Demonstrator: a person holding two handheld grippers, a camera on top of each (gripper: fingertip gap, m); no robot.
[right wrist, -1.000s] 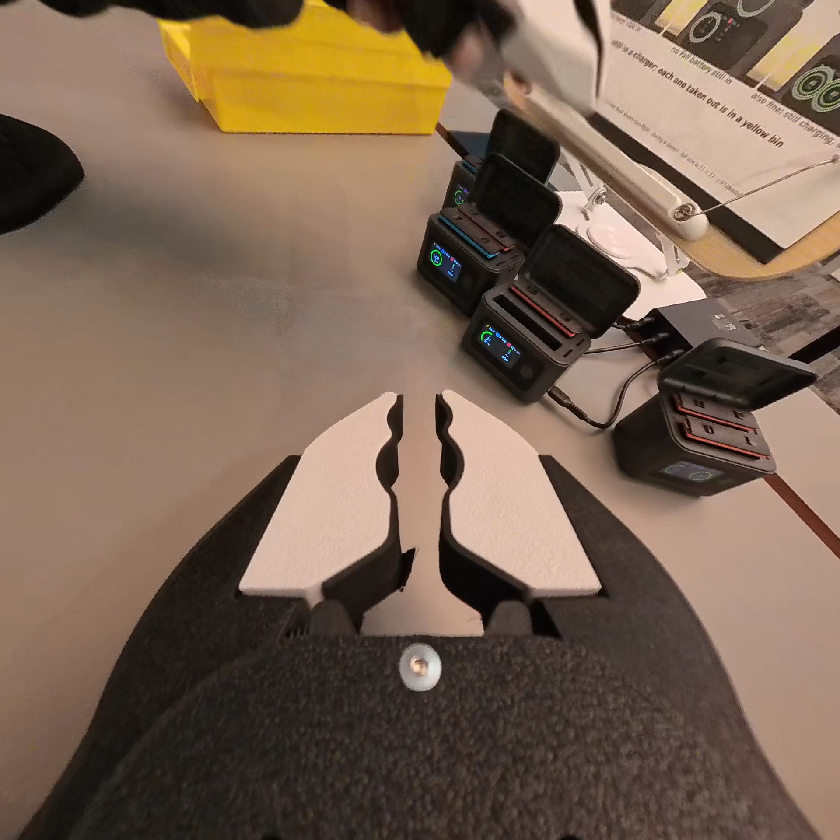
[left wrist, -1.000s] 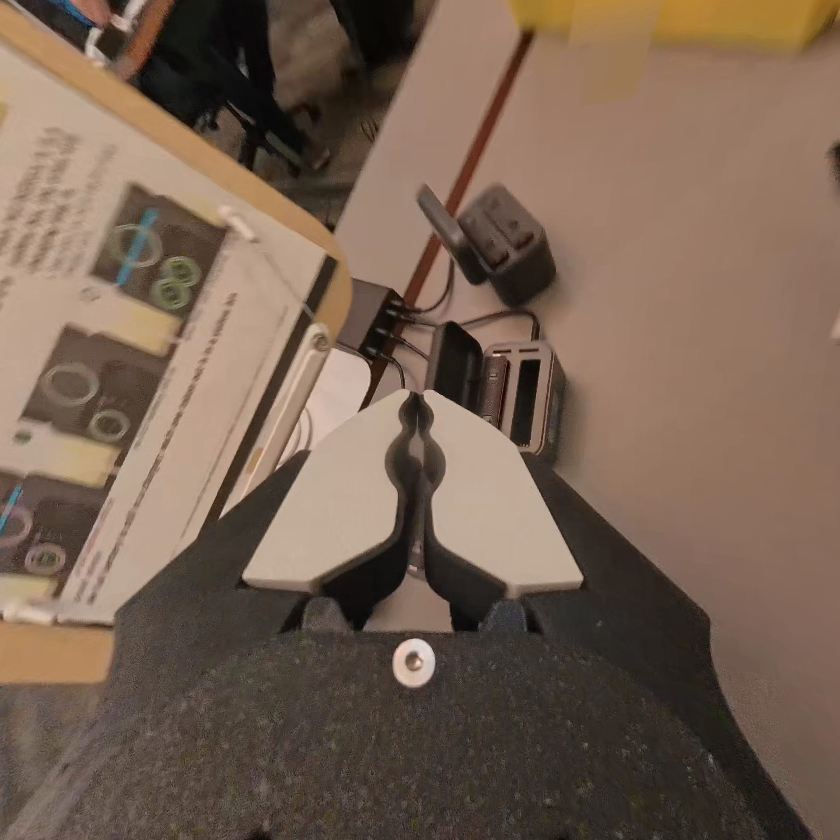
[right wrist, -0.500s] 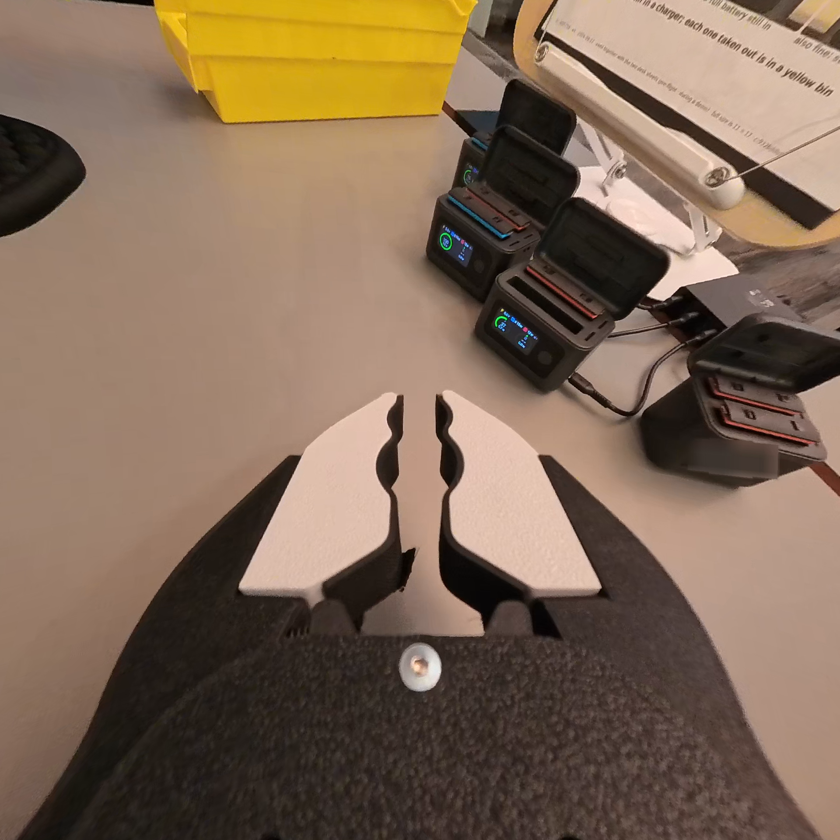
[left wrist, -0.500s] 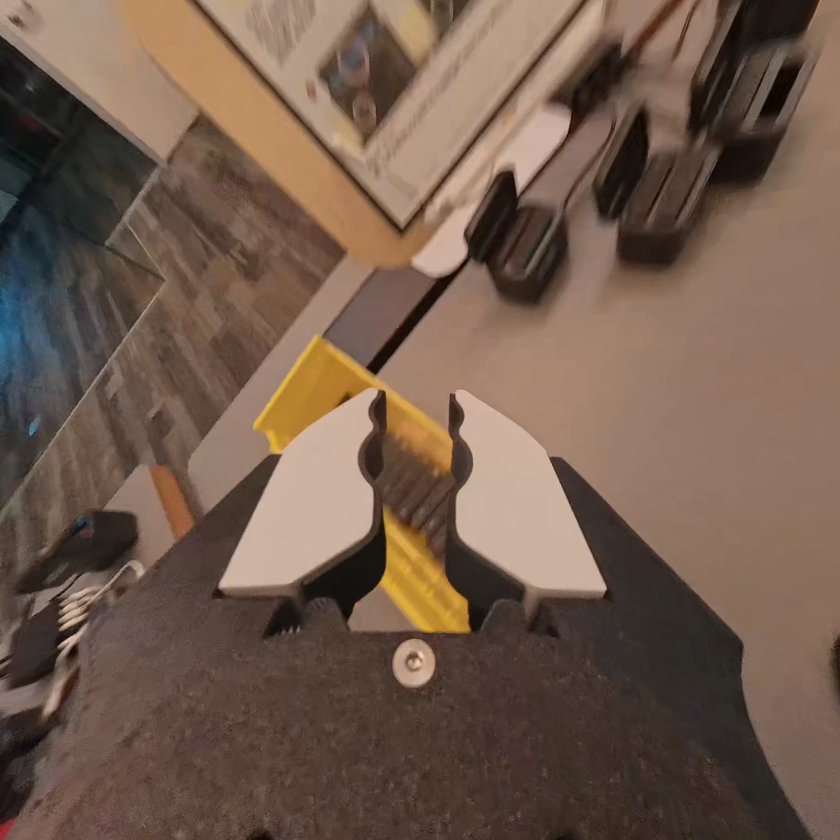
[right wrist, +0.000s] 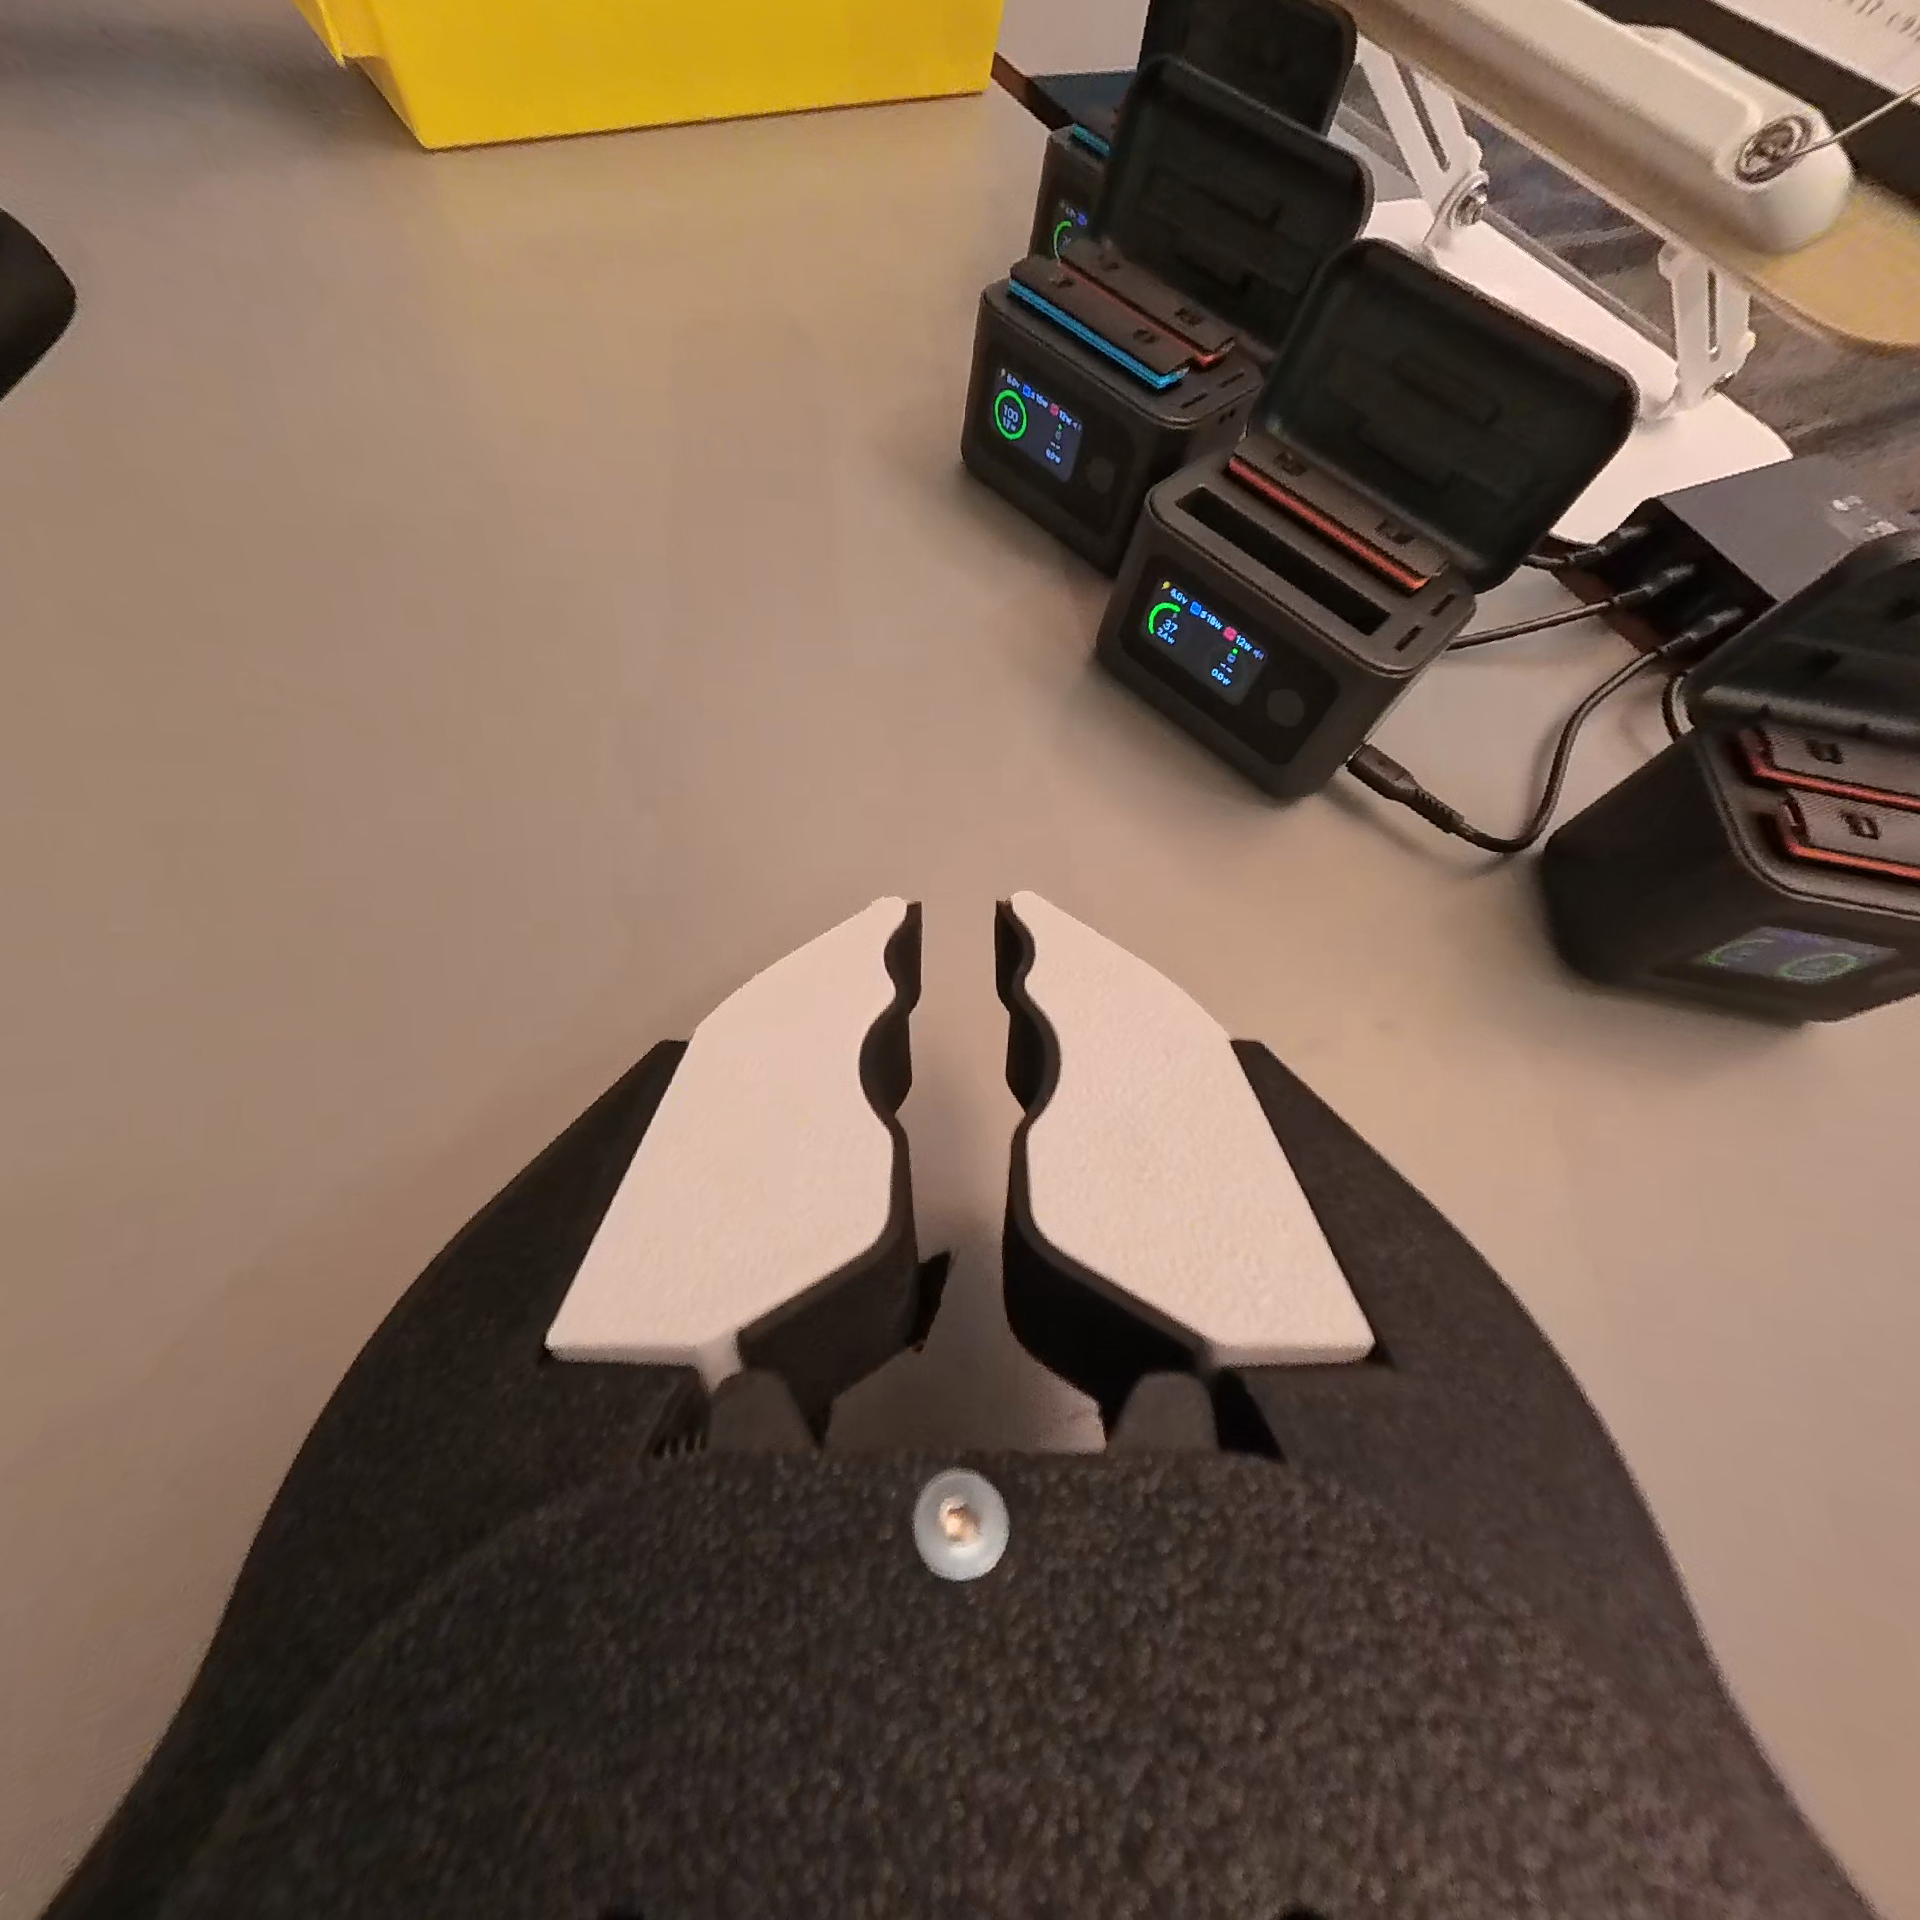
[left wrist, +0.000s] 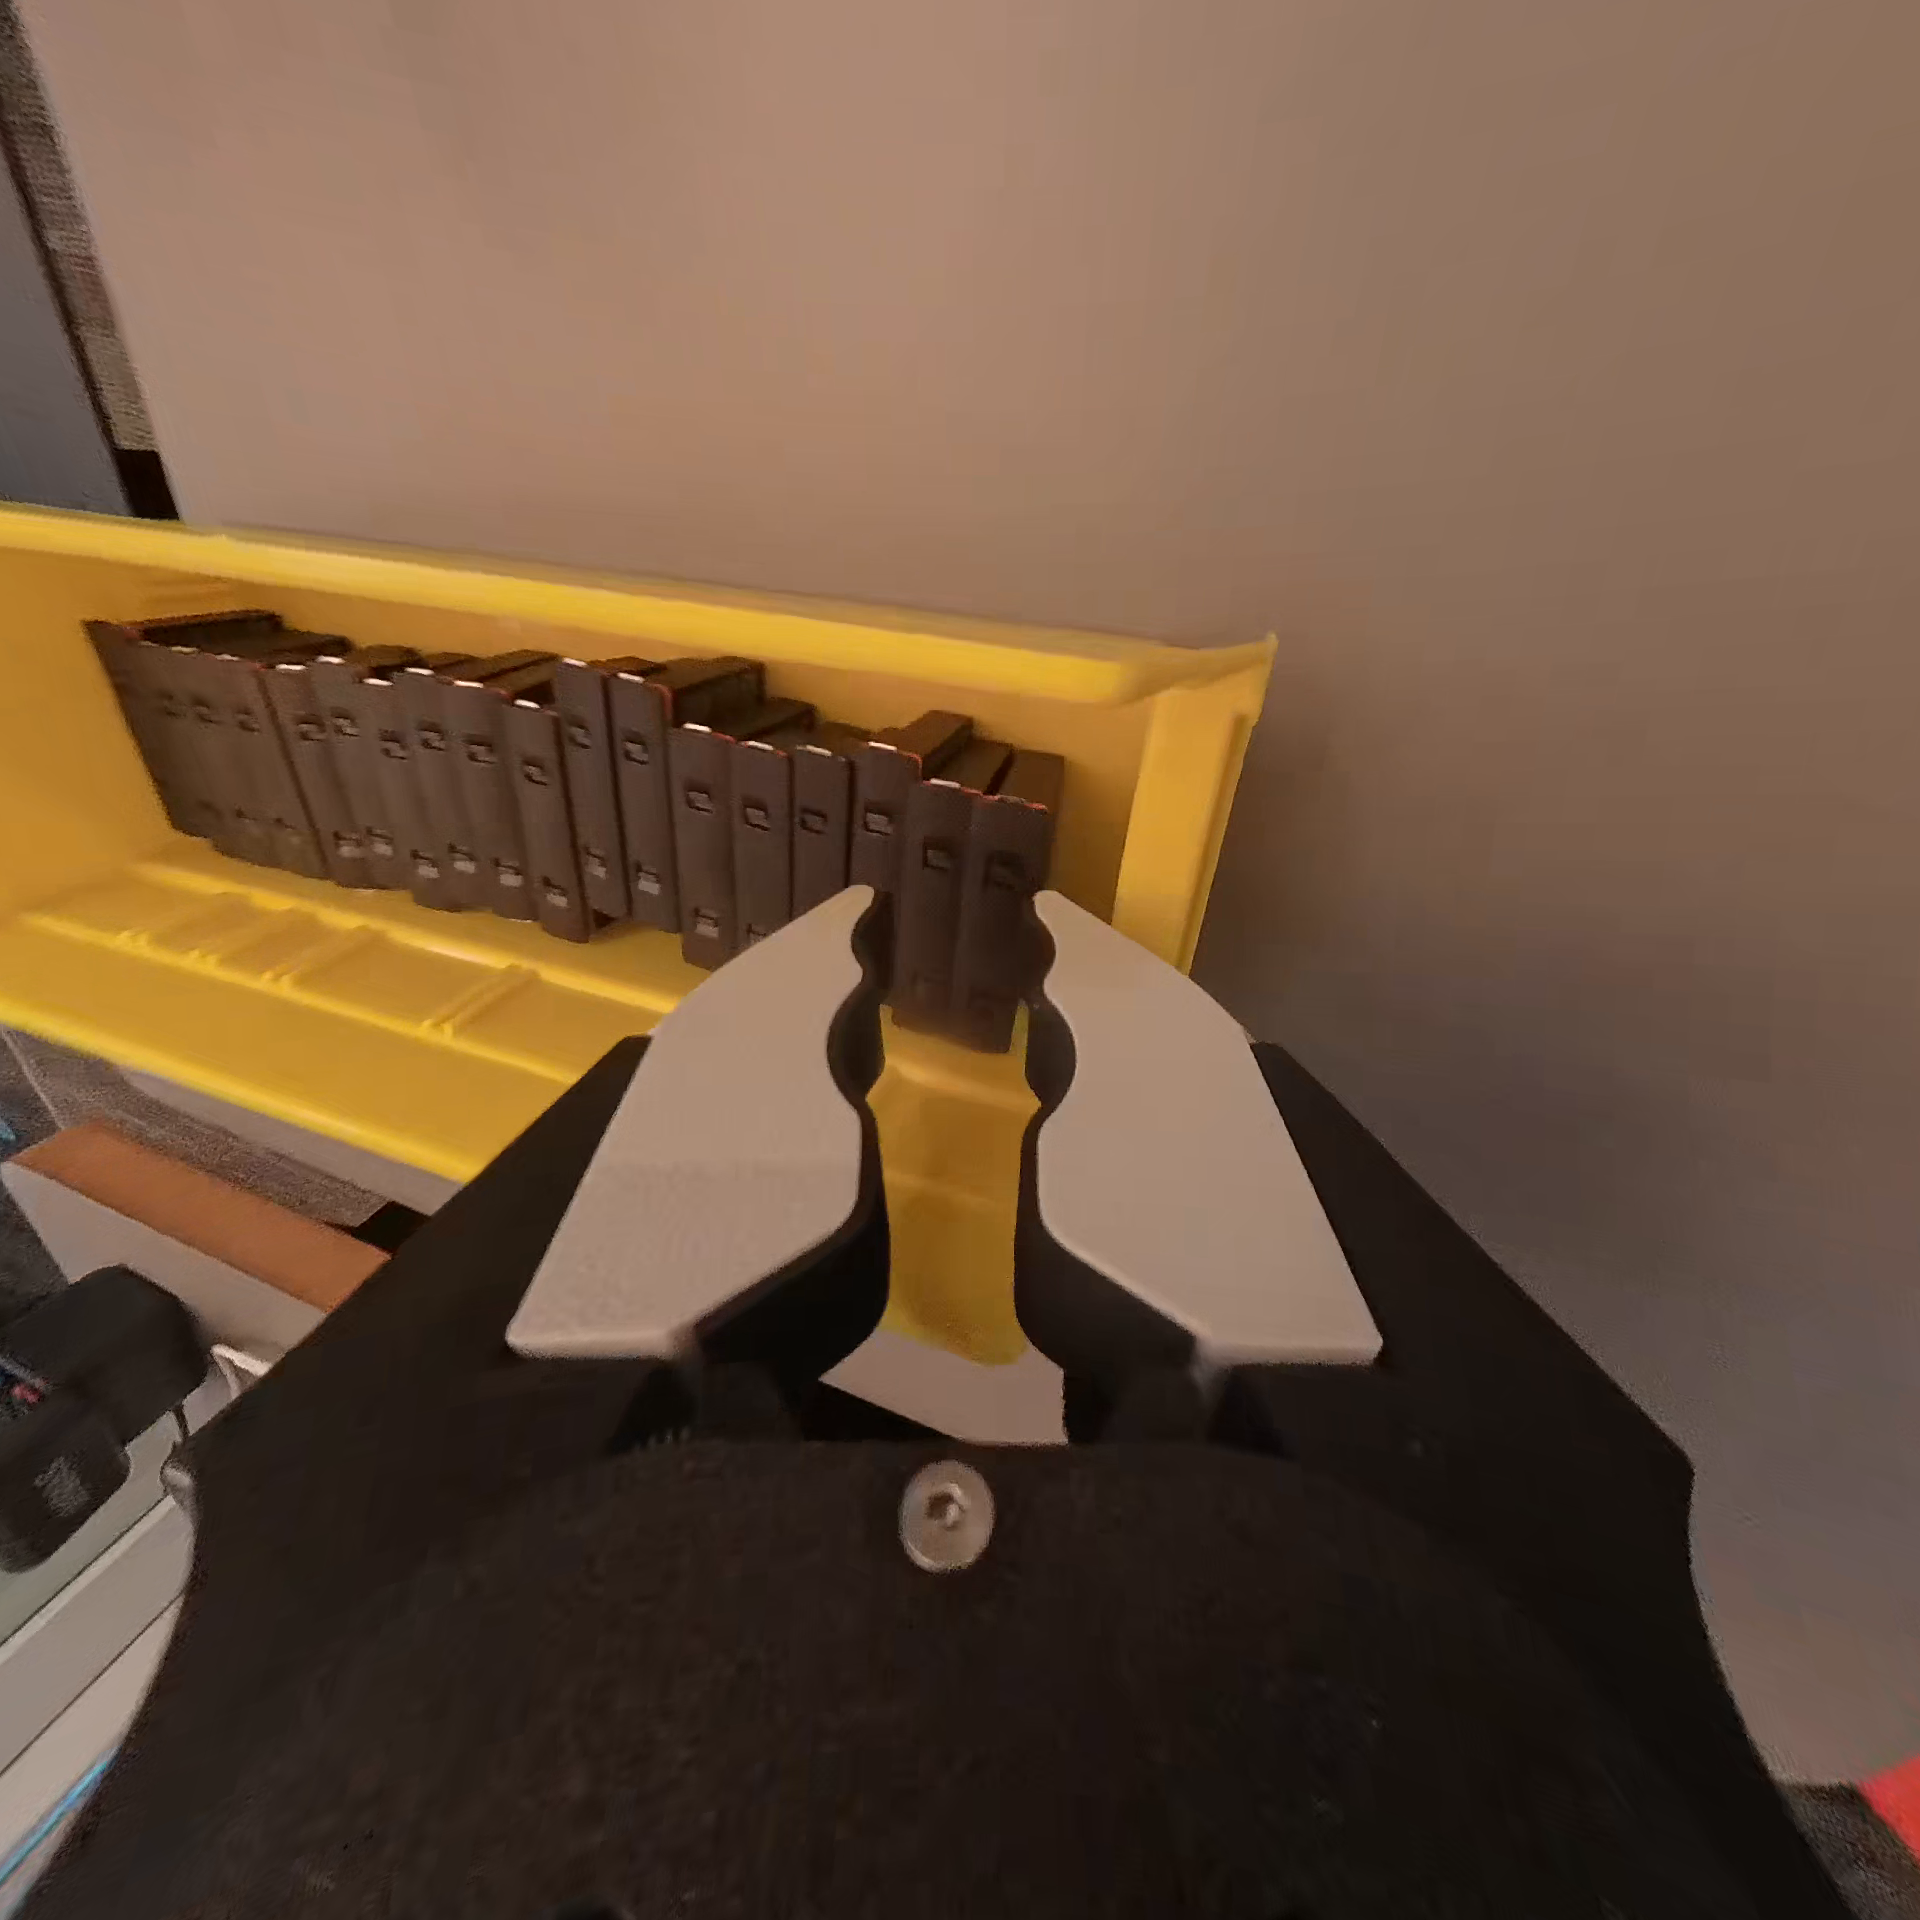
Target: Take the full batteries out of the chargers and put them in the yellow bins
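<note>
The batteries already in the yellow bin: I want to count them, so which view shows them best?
The left wrist view: the batteries stand in a row inside the open yellow bin. The right wrist view shows only that bin's outer wall.

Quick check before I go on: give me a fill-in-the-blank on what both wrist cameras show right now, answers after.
1. The row of dark batteries stands inside a ____ bin.
2. The left claw is open and holds ____.
3. The chargers in the right wrist view all have their lids ____.
4. The right claw hovers over the grey ____, holding nothing.

Missing words: yellow; nothing; open; table
</note>
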